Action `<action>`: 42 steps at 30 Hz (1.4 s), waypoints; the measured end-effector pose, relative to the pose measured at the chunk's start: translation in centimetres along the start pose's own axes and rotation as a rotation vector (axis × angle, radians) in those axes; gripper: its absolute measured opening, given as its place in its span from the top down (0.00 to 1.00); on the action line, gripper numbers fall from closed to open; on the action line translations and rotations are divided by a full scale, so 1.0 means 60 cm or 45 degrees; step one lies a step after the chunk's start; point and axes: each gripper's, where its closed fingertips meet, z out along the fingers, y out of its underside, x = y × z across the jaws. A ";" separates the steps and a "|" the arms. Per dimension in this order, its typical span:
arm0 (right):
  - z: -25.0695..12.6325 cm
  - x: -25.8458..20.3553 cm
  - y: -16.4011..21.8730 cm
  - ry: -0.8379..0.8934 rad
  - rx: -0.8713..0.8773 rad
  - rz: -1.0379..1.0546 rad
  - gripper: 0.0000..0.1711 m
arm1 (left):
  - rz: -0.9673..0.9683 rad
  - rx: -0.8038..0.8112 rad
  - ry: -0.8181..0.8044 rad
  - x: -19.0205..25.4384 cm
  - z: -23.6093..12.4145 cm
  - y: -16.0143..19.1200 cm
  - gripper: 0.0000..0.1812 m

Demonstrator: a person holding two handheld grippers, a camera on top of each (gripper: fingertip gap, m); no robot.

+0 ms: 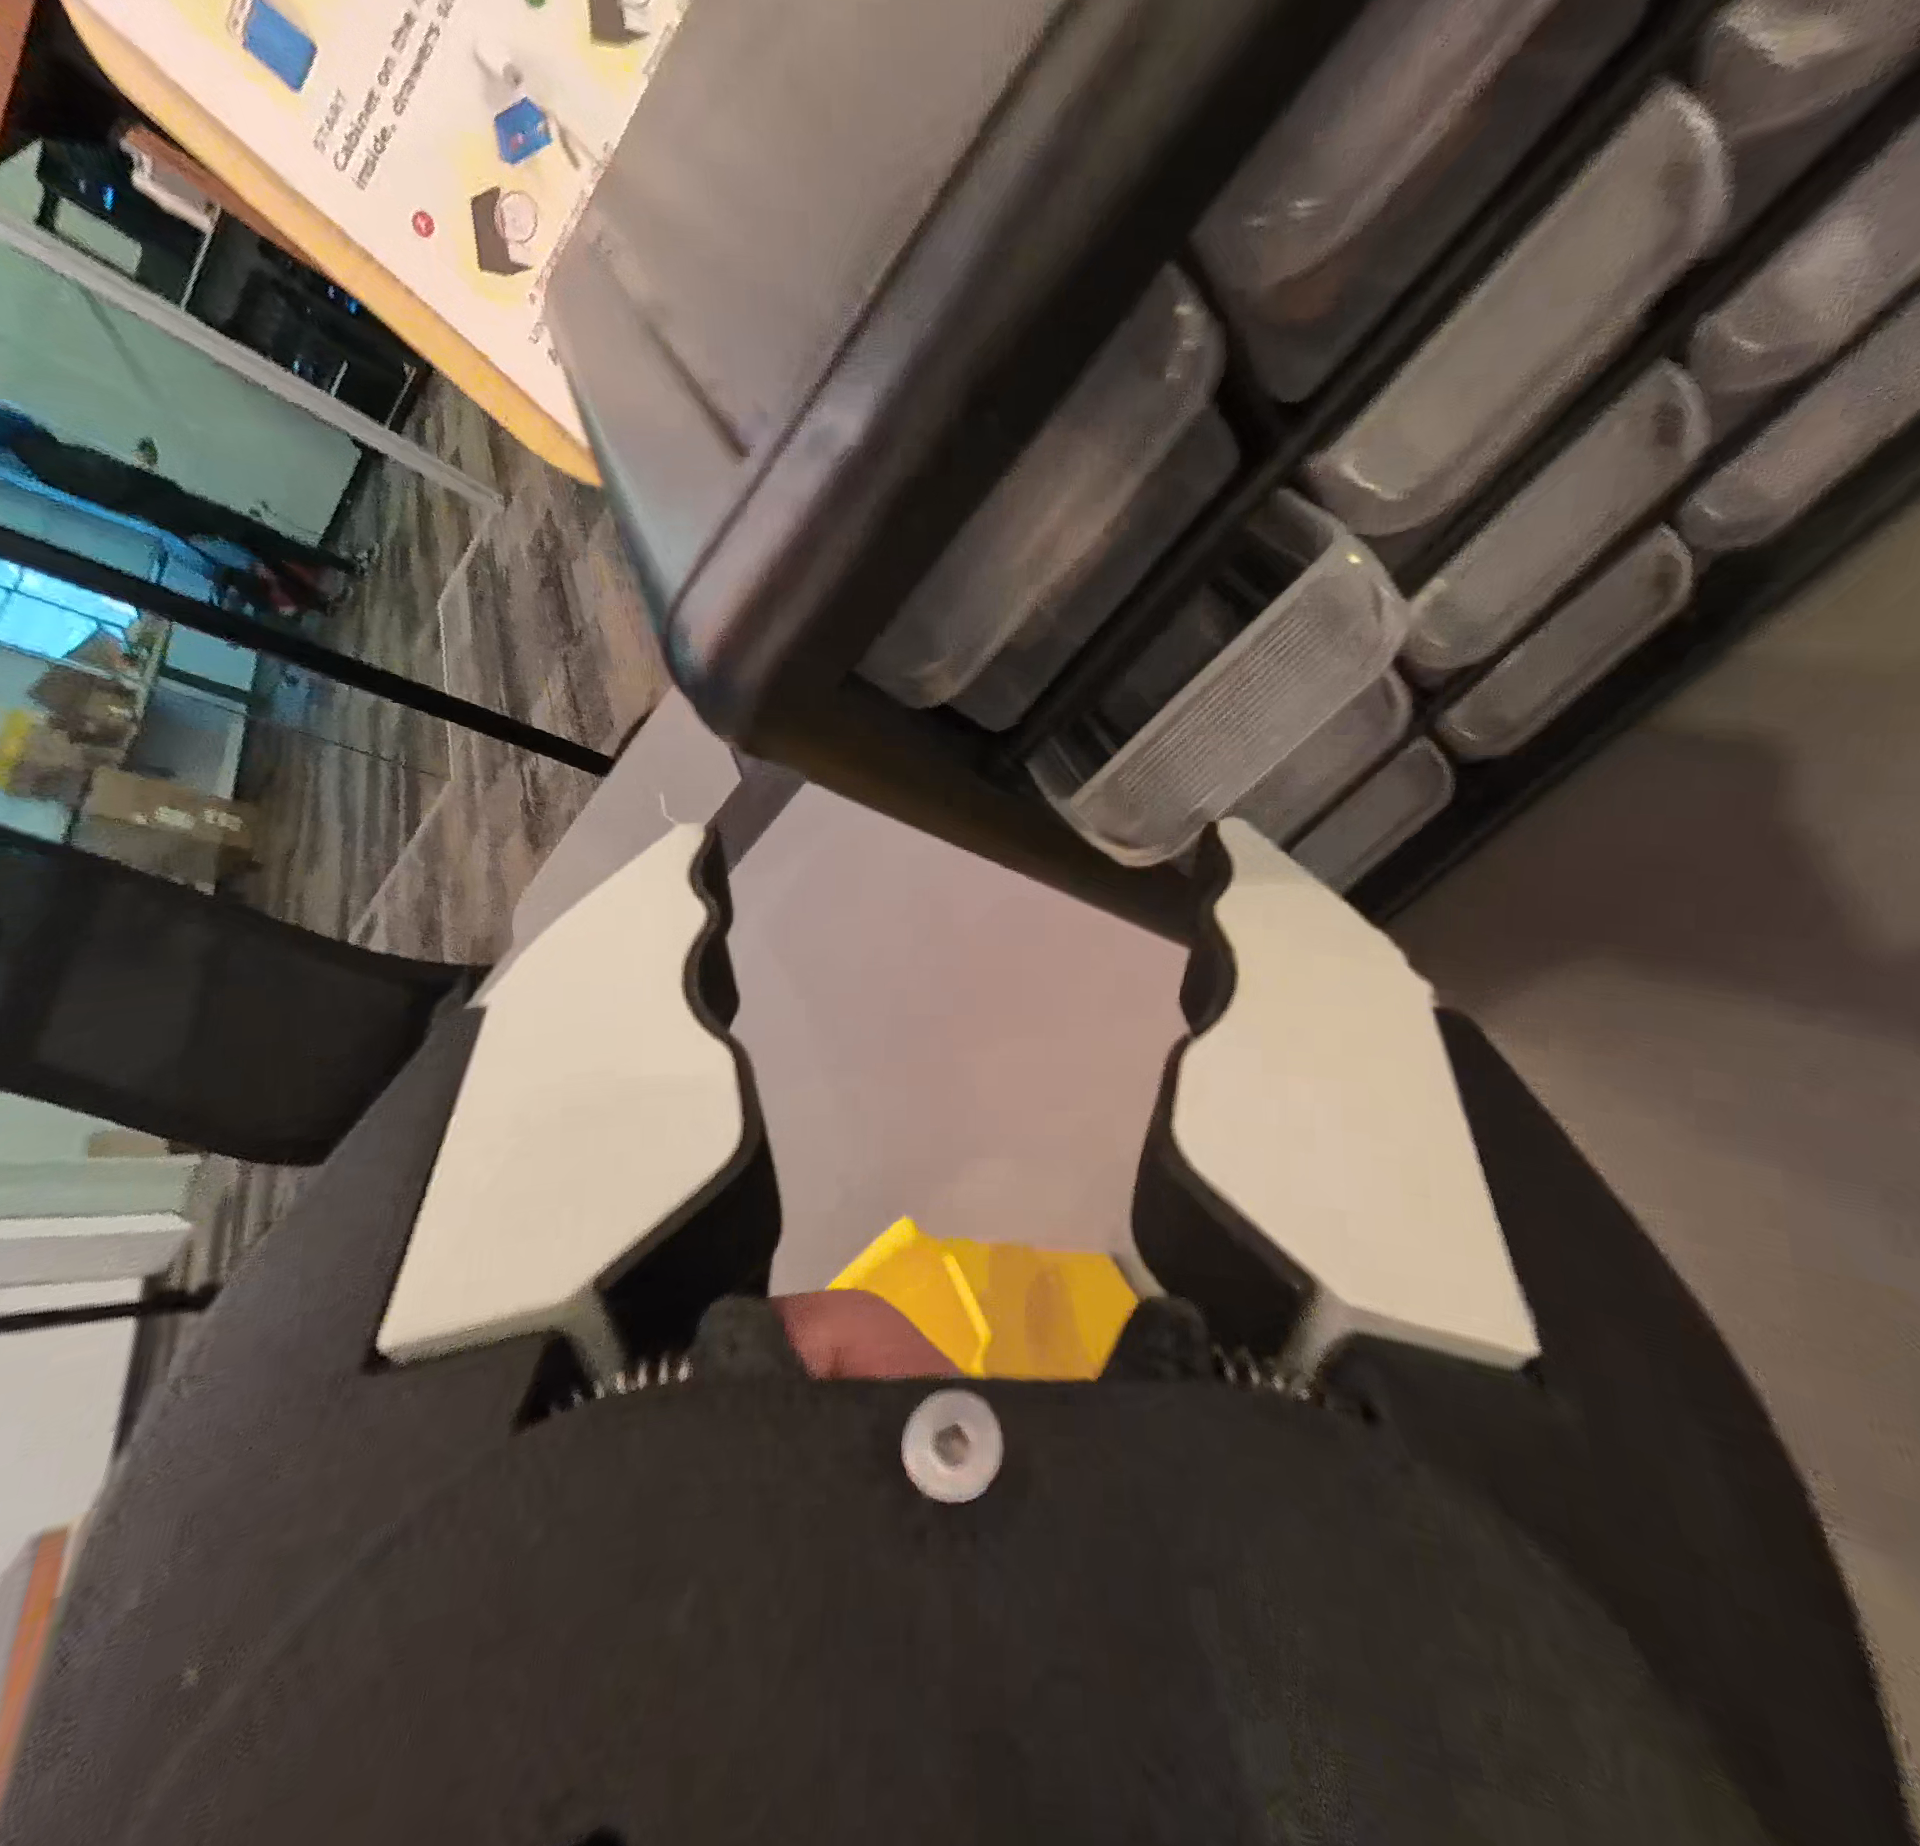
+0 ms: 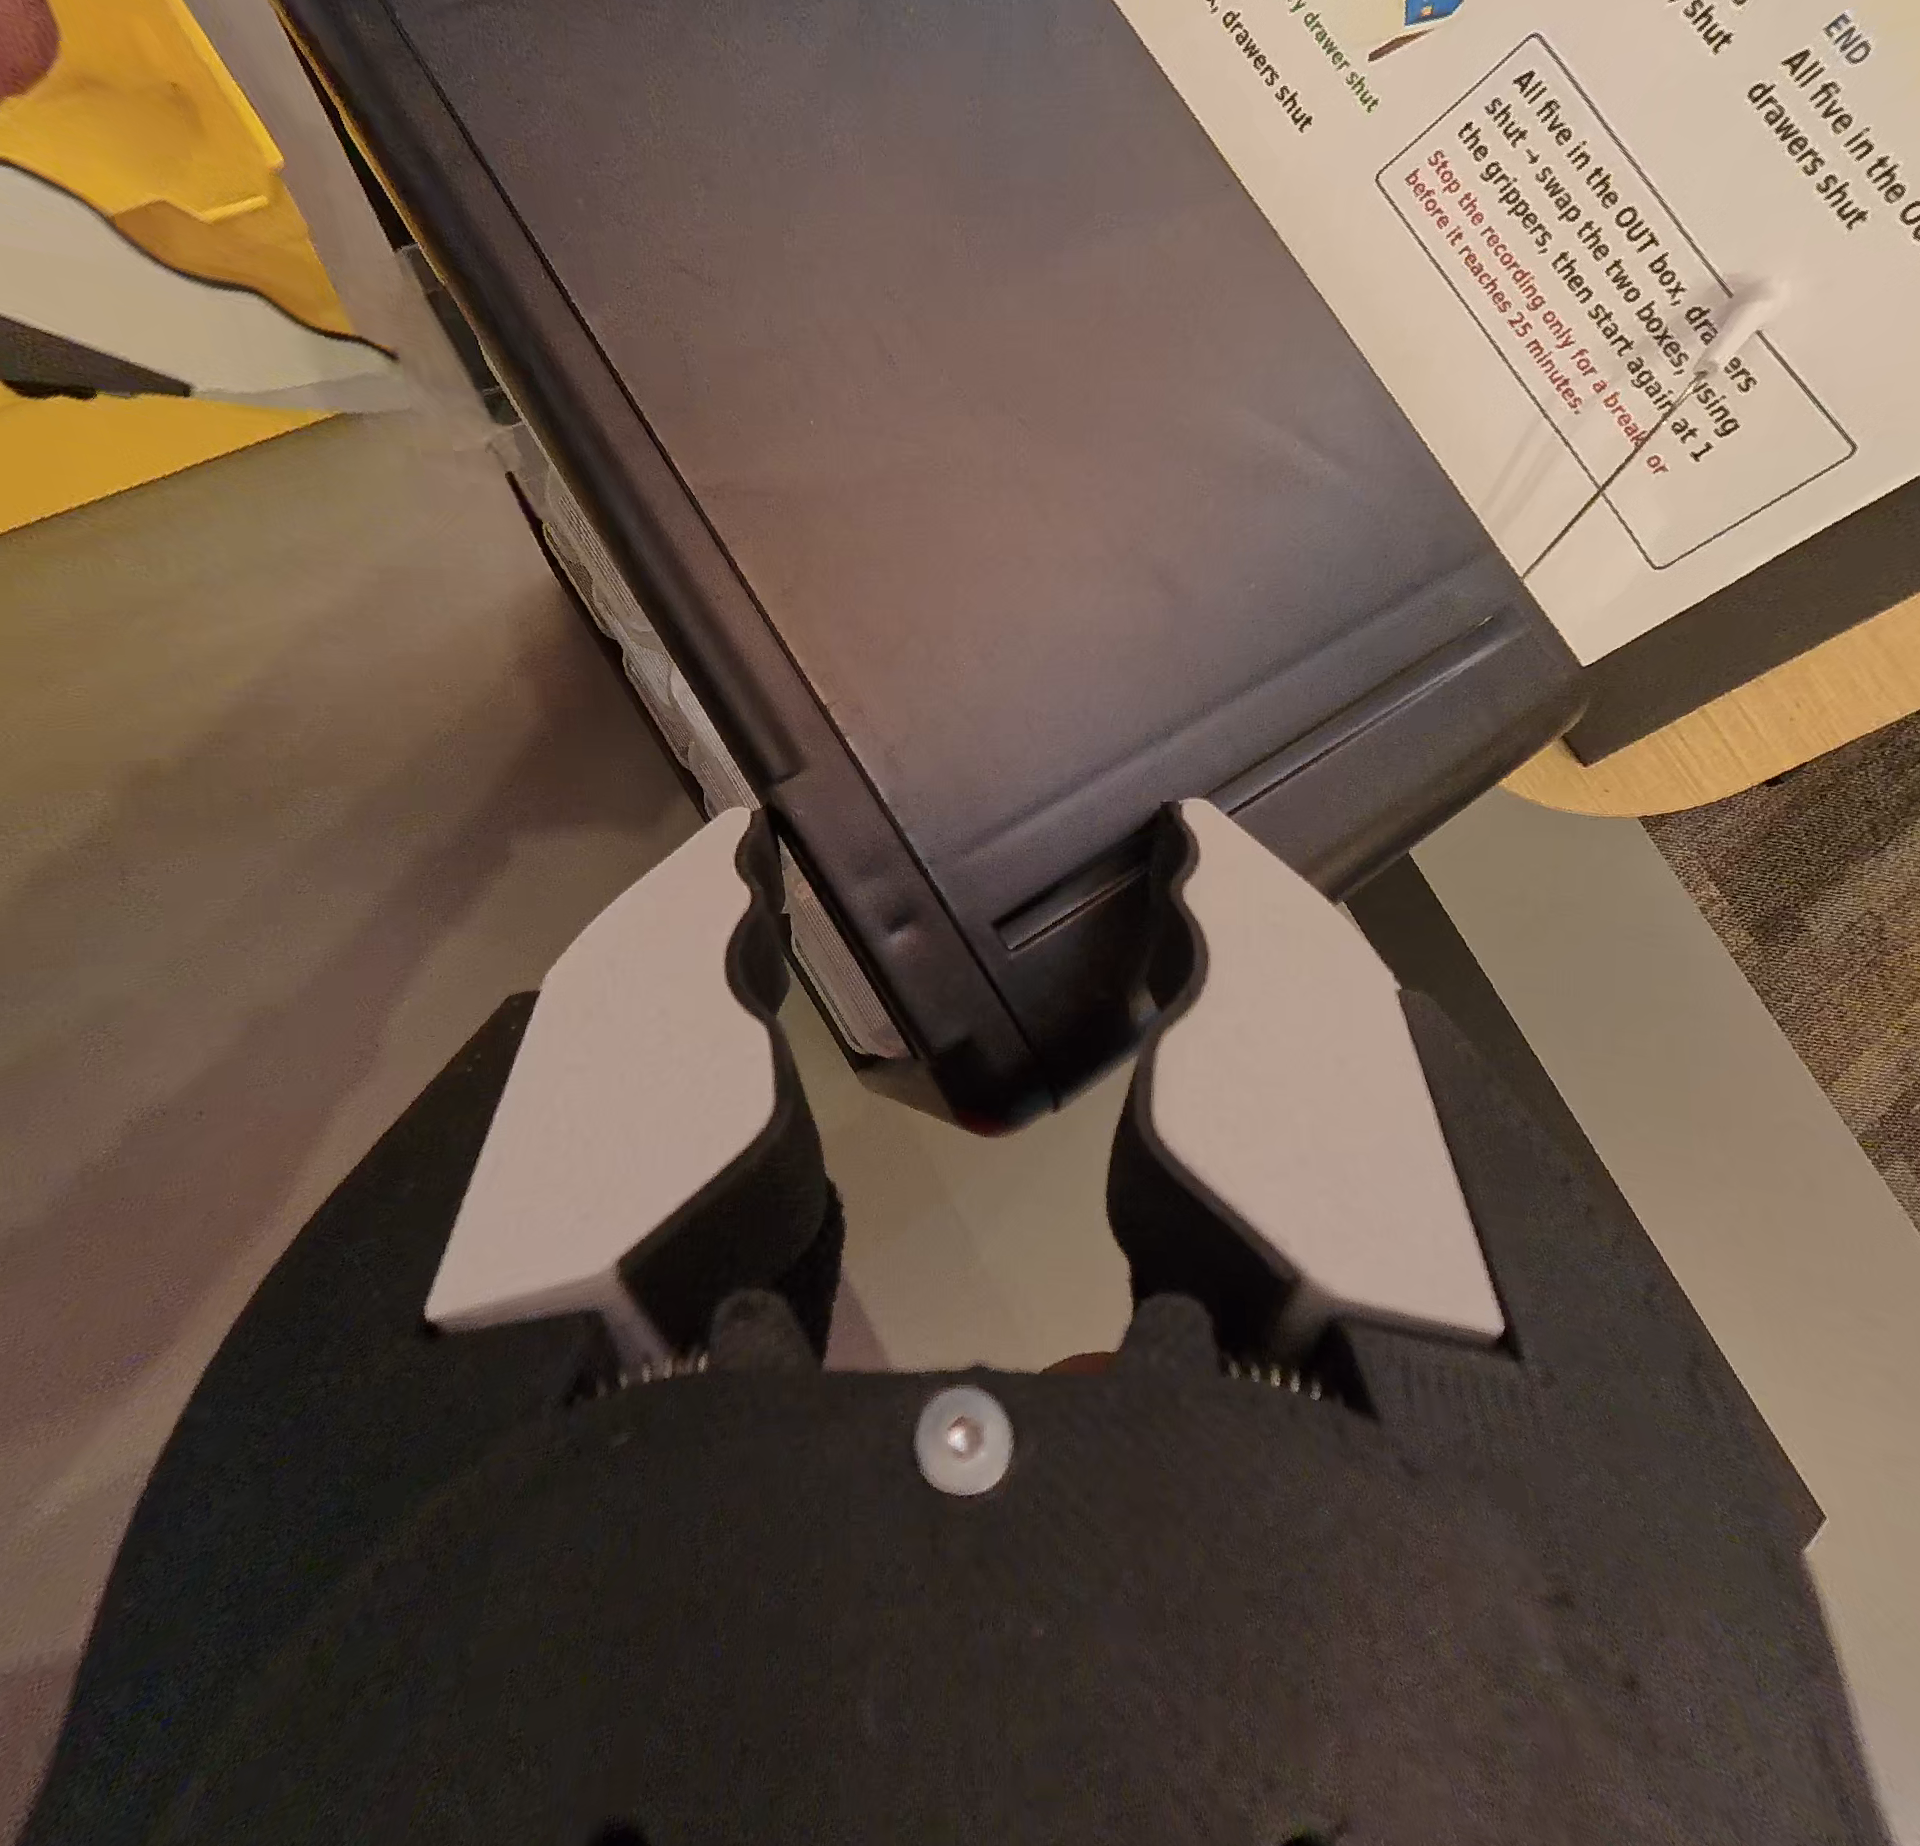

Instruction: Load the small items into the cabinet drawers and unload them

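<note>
The black cabinet with several translucent drawers stands on the grey table. One drawer in the bottom rows sticks out a little. My left gripper is open and empty, and its right fingertip is at that drawer's front lip. My right gripper is open, with the cabinet's near corner between its jaws. Both its fingertips are close against the cabinet's faces. The left gripper's white finger shows at the drawer side in the right wrist view. No small items are visible.
A yellow box sits left of the cabinet and also shows low between the left fingers. A printed instruction sheet lies behind the cabinet. The table's edge runs close on the right, with floor beyond.
</note>
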 end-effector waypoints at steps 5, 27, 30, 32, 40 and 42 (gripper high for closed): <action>0.000 0.000 0.000 -0.001 0.001 -0.002 0.59 | -0.046 -0.062 0.009 -0.002 0.027 0.003 0.54; 0.000 0.000 0.000 -0.003 0.009 -0.007 0.59 | 0.203 -0.141 -0.199 0.018 0.049 0.042 0.45; 0.000 0.000 -0.001 -0.005 0.020 -0.005 0.59 | 0.284 -0.087 -0.263 0.020 0.042 0.031 0.48; 0.000 0.000 0.000 -0.005 0.022 -0.004 0.59 | 0.323 -0.053 -0.295 0.019 0.037 0.025 0.48; -0.001 0.001 0.000 -0.006 0.017 -0.009 0.59 | 0.401 0.156 -0.436 0.009 -0.014 -0.009 0.73; -0.001 0.001 0.000 -0.006 0.017 -0.010 0.59 | 0.447 0.160 -0.453 0.000 -0.029 -0.022 0.69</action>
